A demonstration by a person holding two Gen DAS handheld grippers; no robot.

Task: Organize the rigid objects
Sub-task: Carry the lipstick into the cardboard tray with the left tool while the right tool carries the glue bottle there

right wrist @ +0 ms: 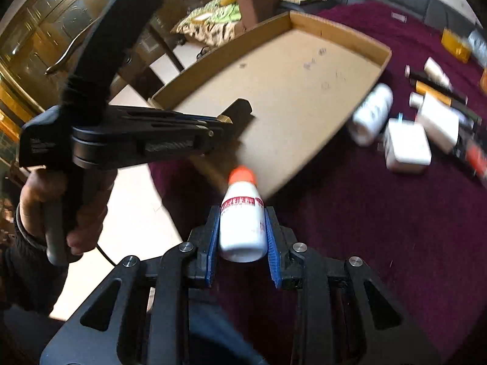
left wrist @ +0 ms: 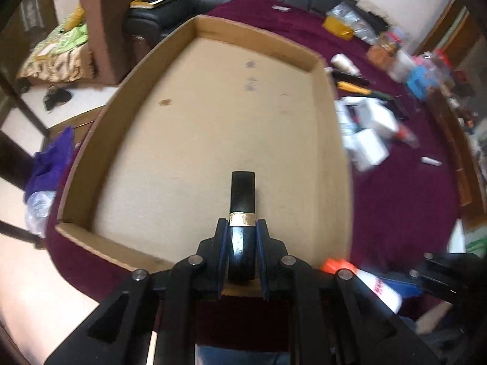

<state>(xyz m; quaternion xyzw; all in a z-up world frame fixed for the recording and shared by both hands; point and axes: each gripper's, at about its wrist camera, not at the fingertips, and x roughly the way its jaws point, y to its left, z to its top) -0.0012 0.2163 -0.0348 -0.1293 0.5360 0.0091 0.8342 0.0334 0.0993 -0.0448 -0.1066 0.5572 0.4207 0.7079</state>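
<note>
We see 2 grippers over a maroon cloth (right wrist: 380, 243). Our left gripper (left wrist: 242, 228) is clamped narrowly on a black tube with a gold band (left wrist: 242, 200), its long axis pointing forward above the cardboard tray (left wrist: 328, 97). Our right gripper (right wrist: 243, 222) clamps a white bottle (right wrist: 242, 225), orange cap aimed toward the tray's near edge.

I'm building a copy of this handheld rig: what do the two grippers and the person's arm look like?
Both the left gripper and the right gripper are black linkage frames with round silver pivot pins and ribbed blue pads lining the fingers. Seen from the right wrist camera, the left one has a black pistol-style handle. The person's sleeve is dark.
</note>
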